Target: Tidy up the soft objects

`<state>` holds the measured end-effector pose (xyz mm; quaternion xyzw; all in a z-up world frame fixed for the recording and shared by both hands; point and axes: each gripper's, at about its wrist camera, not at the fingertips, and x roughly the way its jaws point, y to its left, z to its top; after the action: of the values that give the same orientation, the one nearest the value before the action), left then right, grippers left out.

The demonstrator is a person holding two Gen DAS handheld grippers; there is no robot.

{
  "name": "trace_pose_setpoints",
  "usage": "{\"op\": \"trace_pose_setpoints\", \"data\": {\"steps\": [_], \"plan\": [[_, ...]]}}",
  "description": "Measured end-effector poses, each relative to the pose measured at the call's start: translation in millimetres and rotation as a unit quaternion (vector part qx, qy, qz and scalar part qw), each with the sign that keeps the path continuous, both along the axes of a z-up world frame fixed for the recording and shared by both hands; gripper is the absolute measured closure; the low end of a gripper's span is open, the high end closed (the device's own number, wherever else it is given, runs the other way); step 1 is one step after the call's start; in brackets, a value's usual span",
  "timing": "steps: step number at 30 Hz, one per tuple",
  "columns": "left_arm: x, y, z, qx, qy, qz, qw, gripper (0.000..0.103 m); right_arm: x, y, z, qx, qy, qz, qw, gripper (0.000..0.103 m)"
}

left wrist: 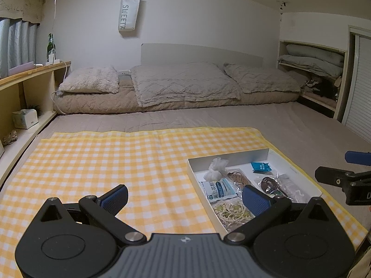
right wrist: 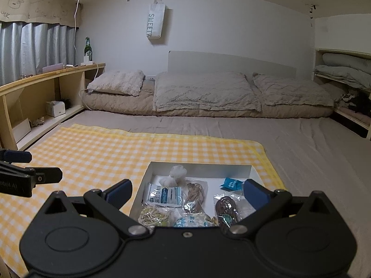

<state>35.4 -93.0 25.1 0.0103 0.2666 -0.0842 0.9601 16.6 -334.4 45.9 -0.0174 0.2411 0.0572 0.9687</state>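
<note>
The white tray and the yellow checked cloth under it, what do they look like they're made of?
White tray: probably cardboard or thin card, matte, judging by its thin, straight, sharply folded walls. Yellow checked cloth: woven fabric, matte, with a gingham pattern, a hemmed edge and soft creases where it lies on the bed.

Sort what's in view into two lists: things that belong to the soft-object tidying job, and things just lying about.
For the job:
white box
white cloth bundle
small blue packet
white-and-blue sachet
bagged brown cord
bagged pale string
checked cloth
left hand-held gripper, open
right hand-held gripper, open

Lying about:
pillows
green bottle
hanging bag
tissue box
</note>
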Motion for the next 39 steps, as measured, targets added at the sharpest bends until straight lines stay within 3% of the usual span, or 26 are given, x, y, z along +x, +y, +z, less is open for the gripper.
{"op": "trace_pose_setpoints", "data": {"steps": [39], "plan": [[0.3,-0.6,0.0,0.004,0.001,-0.001,1.0000,0.000,0.5,2.7,-1.3,-0.006,0.005,0.001,1.000,0.000]]}}
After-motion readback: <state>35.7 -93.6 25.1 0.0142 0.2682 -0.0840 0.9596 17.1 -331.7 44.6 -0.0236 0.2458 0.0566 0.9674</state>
